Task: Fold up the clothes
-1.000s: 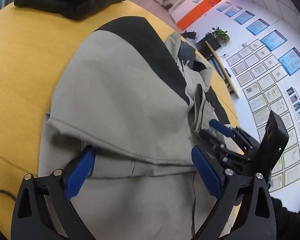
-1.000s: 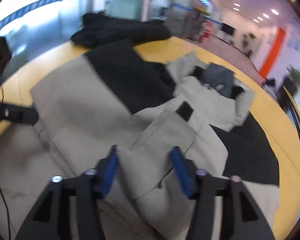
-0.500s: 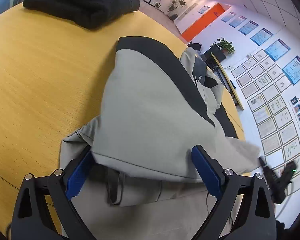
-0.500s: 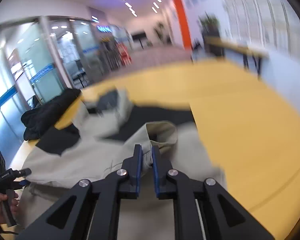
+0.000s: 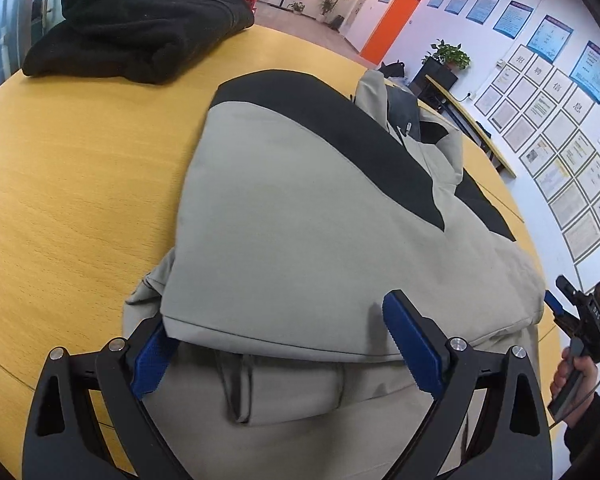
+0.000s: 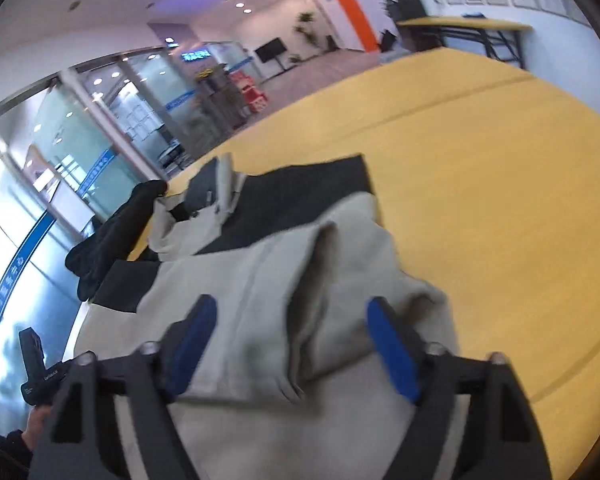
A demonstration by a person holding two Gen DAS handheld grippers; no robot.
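My left hand-held gripper [image 5: 278,354] sits wide open over the folded jacket [image 5: 300,216] at mid-frame on the yellow tabletop [image 5: 80,168]; my right hand-held gripper [image 6: 292,344] has just been opening, its pads clear of the fabric lying between them

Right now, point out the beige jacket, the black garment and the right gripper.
beige jacket [image 5: 300,216], left wrist view, its flat beige panel.
black garment [image 5: 140,32], left wrist view, middle of the heap.
right gripper [image 6: 290,346], right wrist view, between its fingertips.

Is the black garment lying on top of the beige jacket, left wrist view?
No. The black garment sits apart at the far edge of the yellow table, with bare tabletop between it and the beige jacket.
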